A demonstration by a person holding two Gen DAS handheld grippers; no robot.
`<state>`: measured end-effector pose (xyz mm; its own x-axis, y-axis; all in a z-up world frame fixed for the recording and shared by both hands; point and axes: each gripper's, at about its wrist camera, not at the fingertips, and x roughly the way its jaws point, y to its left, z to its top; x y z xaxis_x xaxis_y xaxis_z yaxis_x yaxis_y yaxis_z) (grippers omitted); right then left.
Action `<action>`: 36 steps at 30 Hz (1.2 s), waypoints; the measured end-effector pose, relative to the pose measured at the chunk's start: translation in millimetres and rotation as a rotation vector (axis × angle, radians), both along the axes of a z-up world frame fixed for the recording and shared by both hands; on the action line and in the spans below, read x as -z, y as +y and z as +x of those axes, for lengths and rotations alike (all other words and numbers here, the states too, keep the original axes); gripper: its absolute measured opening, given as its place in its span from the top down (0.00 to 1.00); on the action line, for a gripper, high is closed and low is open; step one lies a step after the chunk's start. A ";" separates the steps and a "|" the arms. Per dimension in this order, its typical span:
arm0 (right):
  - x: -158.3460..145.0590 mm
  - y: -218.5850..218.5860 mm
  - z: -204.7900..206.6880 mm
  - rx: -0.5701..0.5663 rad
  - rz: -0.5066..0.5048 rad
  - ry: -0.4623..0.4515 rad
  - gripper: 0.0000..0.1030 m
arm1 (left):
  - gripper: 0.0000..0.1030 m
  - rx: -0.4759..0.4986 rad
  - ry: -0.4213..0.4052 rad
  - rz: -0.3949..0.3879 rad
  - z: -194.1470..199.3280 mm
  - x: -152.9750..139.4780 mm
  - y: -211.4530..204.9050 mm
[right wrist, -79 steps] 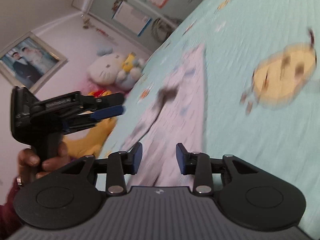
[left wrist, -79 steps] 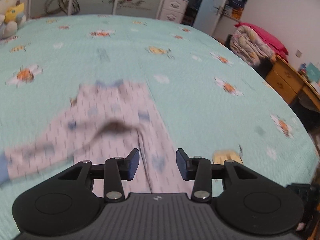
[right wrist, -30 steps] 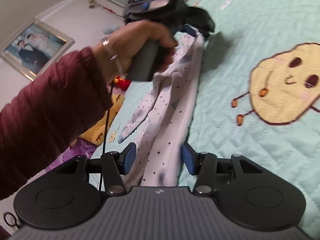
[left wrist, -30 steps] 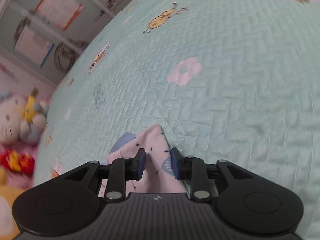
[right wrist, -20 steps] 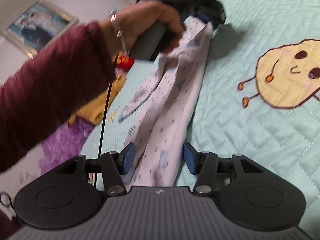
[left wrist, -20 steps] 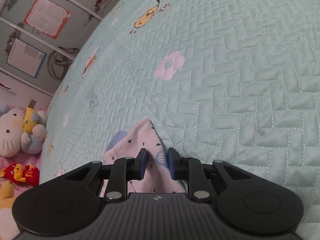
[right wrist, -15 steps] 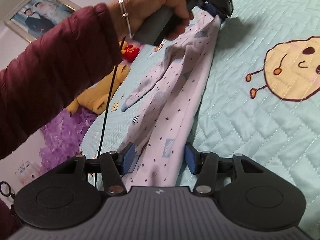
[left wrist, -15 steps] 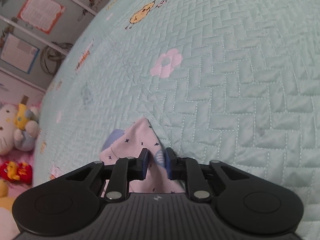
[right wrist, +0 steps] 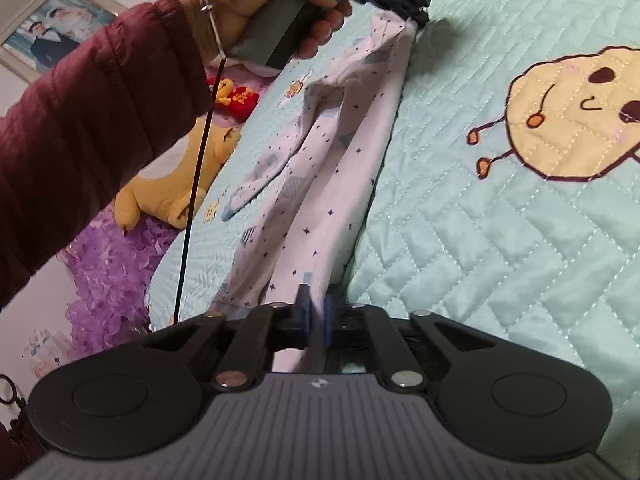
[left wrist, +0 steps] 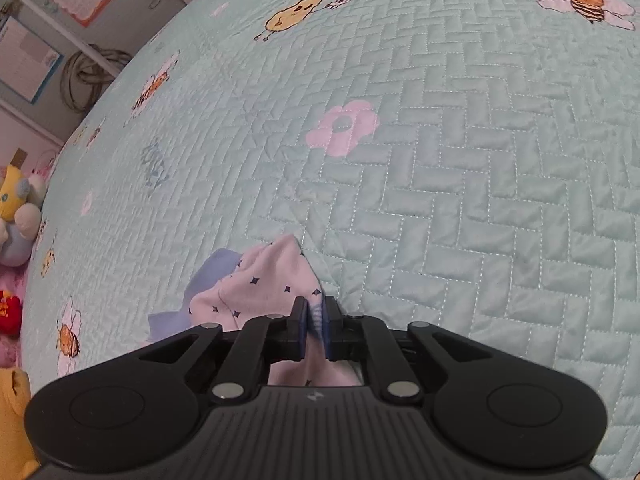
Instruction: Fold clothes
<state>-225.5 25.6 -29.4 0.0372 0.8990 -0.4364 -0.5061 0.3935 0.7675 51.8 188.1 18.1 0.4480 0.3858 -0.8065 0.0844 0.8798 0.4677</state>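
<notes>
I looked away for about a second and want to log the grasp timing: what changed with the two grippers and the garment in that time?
Both grippers closed. The left gripper pinched shut on the pale star-print garment at its far end; the right gripper, wide open around the near end a second ago, snapped shut on it. The garment stayed stretched along the green quilt, and neither hand visibly shifted.

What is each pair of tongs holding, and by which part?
Both grip one white star-printed cotton garment. The left tongs pinch the corner beside its blue trim; the right tongs pinch the opposite end, along the same long edge.
</notes>
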 end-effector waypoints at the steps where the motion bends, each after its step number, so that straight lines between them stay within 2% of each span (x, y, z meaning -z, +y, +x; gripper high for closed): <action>1: -0.4 1.2 -1.6 -0.009 -0.002 -0.009 0.97 | 0.97 0.005 -0.010 0.001 -0.7 -1.1 -0.2; 6: -2.6 2.0 -8.7 -0.038 -0.003 -0.039 0.97 | 0.97 0.012 -0.083 -0.025 -1.4 -10.8 3.2; 10: -2.8 4.8 -11.4 -0.055 -0.008 -0.044 0.98 | 0.97 0.024 -0.087 -0.035 1.9 -0.8 6.6; 14: -2.5 3.7 -11.9 -0.064 -0.019 -0.046 0.98 | 0.96 0.052 -0.106 -0.009 -0.6 5.6 3.4; 17: -1.3 3.0 -10.2 -0.071 -0.012 -0.031 0.98 | 0.85 0.031 -0.132 -0.064 -3.6 -4.5 11.1; 19: -0.7 1.2 -8.9 -0.069 -0.002 -0.023 0.98 | 0.62 0.011 -0.167 -0.130 -10.4 -17.4 20.0; 23: 0.9 -8.6 -7.2 -0.059 0.021 -0.017 0.97 | 0.58 -0.028 -0.304 -0.236 -55.3 -56.7 39.3; 27: 2.5 -18.2 -7.2 -0.029 0.044 -0.003 0.94 | 0.51 -0.073 -0.382 -0.389 -132.0 -84.8 64.9; 29: 3.7 -23.5 -8.1 -0.010 0.064 0.010 0.89 | 0.48 -0.069 -0.379 -0.449 -175.0 -85.9 71.2; 32: 2.6 -33.9 -11.6 0.046 0.096 0.021 0.81 | 0.48 -0.076 -0.335 -0.525 -235.6 -70.3 75.1; 36: -6.8 -50.6 -21.4 0.178 0.130 -0.008 0.63 | 0.51 -0.127 -0.296 -0.669 -303.1 -47.7 82.9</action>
<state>-246.9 -25.0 -22.6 0.2036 0.9265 -0.3163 -0.4433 0.3753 0.8140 -251.3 271.0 65.8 0.6678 -0.0822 -0.7398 -0.0834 0.9793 -0.1842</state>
